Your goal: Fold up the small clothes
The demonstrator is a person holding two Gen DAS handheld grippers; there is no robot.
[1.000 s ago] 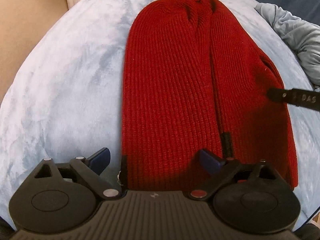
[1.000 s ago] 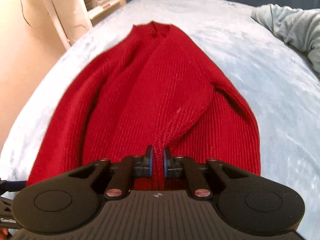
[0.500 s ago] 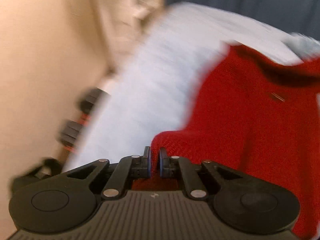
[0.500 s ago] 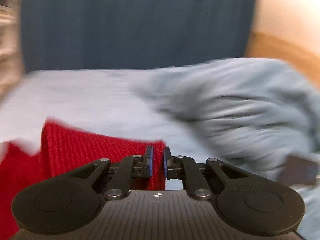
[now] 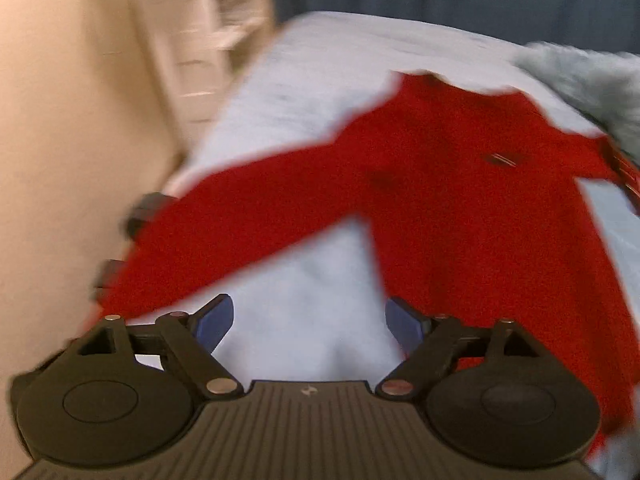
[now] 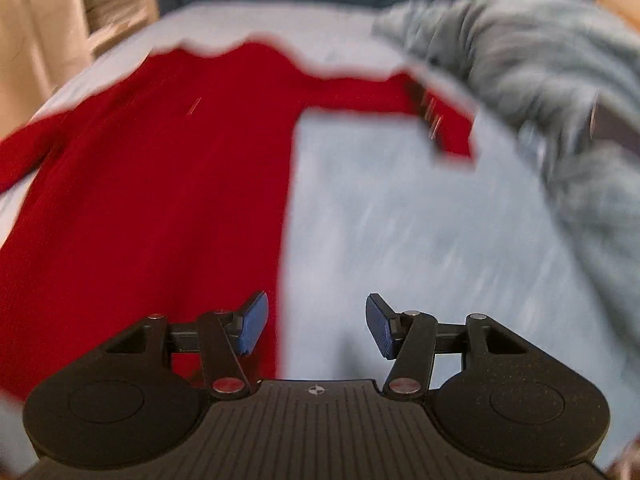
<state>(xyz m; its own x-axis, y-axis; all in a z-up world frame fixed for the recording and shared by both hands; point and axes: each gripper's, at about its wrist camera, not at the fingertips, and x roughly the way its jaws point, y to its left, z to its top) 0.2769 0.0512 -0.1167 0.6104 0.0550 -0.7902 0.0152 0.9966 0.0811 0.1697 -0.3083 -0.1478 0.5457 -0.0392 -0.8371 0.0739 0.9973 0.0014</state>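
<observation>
The pale blue bed cover carried one red knit sweater, and where a second before both sleeves had been folded in over its body, the sweater now lay spread open with its two sleeves out to either side. One rumpled grey-blue garment sat at the far right of the bed, touching or just beside the right cuff; blur hid which. A white shelf unit stood beyond the bed's left edge.

Half a second earlier each gripper had been pinched on red knit; both had since let go. The left gripper was opening, its two blue pads wide apart with only bed cover between them. The left sleeve ran just past its left finger, and the sweater's body lay under its right finger. The right gripper was also opening, nothing between its pads, the sweater's right side edge just beside its left finger.
</observation>
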